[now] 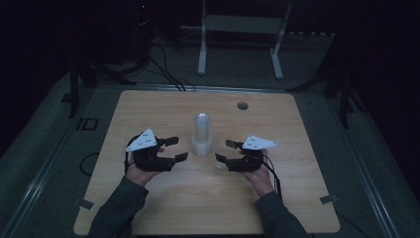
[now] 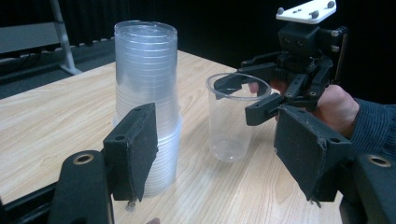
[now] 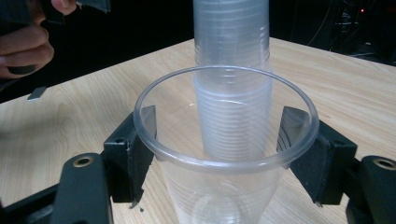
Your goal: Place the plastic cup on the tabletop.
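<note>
A tall stack of clear plastic cups [image 1: 202,136] stands upside down at the middle of the wooden table [image 1: 208,208]. Just right of it a single clear cup [image 2: 229,130] stands upright on the table. My right gripper [image 1: 224,150] is shut on this cup, its pads [image 3: 142,140] pressing the wall just under the rim. In the right gripper view the stack [image 3: 231,56] rises right behind the held cup [image 3: 224,196]. My left gripper [image 1: 178,148] hangs open and empty left of the stack [image 2: 147,79], jaws pointing toward the right gripper [image 2: 238,98].
A round cable hole [image 1: 242,105] sits near the table's far edge. Beyond the table stands a white metal frame [image 1: 237,25], with cables on the dark floor [image 1: 163,69]. Bare wood lies in front of both hands.
</note>
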A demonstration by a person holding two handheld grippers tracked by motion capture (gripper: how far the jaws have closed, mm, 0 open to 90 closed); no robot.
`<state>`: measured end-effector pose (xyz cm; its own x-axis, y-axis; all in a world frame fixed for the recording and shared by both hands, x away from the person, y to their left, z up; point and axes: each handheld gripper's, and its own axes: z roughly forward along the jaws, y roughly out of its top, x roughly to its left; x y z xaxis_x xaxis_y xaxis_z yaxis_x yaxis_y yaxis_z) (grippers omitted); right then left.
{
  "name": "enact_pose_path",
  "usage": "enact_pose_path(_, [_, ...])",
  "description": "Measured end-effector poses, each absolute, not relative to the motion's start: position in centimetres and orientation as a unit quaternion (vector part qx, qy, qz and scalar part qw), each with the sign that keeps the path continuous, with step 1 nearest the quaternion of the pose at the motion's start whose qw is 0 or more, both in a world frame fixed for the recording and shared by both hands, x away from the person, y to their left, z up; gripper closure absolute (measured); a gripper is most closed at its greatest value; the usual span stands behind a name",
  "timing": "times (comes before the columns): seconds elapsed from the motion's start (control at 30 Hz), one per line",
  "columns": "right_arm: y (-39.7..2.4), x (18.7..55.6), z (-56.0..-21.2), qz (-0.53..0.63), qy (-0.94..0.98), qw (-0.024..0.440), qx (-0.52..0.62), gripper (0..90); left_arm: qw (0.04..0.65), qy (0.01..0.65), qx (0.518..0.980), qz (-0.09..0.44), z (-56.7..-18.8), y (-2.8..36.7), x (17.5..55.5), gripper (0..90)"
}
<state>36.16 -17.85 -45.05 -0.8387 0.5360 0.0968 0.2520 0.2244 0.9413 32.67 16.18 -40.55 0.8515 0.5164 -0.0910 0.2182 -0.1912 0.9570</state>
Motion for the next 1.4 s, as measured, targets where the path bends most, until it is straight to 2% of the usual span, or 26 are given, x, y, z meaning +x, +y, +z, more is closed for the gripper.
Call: enact_pose_path(1.4, [-17.5, 36.9, -47.1, 0.536, 0.790, 0.135, 0.264, 28.0, 0.588, 0.242, 0.762, 0.126, -40.6, 16.2, 32.7, 30.4])
